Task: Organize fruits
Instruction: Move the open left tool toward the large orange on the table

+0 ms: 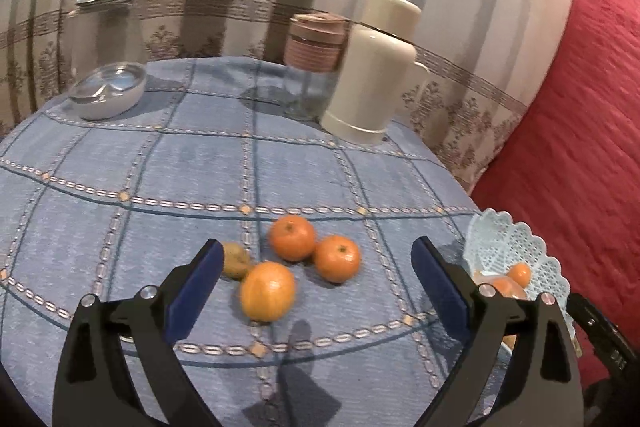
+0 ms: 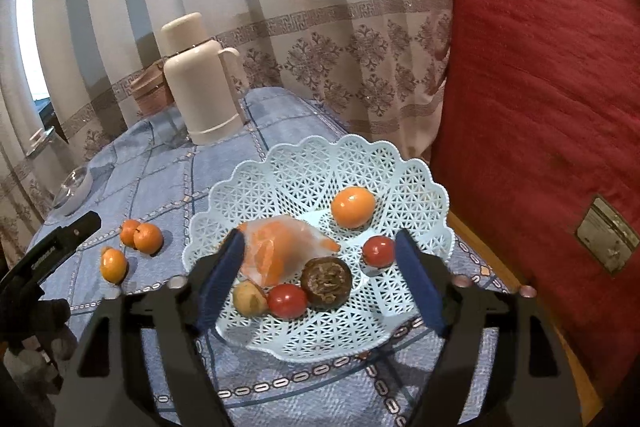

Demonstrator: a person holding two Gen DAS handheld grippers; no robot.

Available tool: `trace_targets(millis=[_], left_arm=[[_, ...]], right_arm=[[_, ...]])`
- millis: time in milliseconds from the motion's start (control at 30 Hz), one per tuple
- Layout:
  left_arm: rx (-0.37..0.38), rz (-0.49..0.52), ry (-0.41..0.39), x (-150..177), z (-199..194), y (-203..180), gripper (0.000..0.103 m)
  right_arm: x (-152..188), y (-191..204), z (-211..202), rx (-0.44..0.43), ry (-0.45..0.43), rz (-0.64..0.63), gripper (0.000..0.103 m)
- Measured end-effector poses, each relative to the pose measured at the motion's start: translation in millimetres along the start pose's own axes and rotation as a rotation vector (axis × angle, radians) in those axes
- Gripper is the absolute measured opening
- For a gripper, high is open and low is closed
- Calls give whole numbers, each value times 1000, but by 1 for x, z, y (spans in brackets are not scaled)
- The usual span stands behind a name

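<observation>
In the left wrist view three oranges lie on the blue checked tablecloth: one nearest, two behind it. A small brown-green fruit lies at their left. My left gripper is open and empty, hovering just above and before them. In the right wrist view a pale blue lattice basket holds an orange, two red tomatoes, a bagged peeled orange, a dark brown fruit and a small yellowish fruit. My right gripper is open above the basket, empty.
A cream thermos and a pink-lidded glass jar stand at the table's back. A white ashtray-like bowl sits back left. A red quilted cushion rises right of the basket. Curtains hang behind the table.
</observation>
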State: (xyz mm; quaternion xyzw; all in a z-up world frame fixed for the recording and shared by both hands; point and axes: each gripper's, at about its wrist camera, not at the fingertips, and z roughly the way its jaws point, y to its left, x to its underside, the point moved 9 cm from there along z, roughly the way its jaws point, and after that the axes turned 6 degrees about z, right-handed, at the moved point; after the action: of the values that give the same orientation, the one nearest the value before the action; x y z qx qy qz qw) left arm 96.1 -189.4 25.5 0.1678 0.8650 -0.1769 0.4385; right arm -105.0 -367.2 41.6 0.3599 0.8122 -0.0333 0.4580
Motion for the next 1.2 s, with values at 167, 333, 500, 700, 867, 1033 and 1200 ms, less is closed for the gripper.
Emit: trace_targets(millis=[167,333,500,700,867,1033,1200], left_arm=[[-50,-31,-6,-2,-2,31,95],[-76,-76,11,1,2,52,95],[-81,-79,53,8,11,59,95],[-46,-14,126,24,28,42,92],[-32,28,165,34,37,33,84],[-30,23,207,42,45,35,74],[-29,6,240,47,51,38,60]], right_arm=[[2,9,-3,-27,-5,-13,81],[8,18,-1,-48,8,-30,81],[14,29,-1,-71,16,-61,81],[22,38,1,-85,38,-82,81],[26,42,3,-91,48,-91,81],[30,45,6,-96,60,-98,81],[36,49,8,-103,72,-108,81]])
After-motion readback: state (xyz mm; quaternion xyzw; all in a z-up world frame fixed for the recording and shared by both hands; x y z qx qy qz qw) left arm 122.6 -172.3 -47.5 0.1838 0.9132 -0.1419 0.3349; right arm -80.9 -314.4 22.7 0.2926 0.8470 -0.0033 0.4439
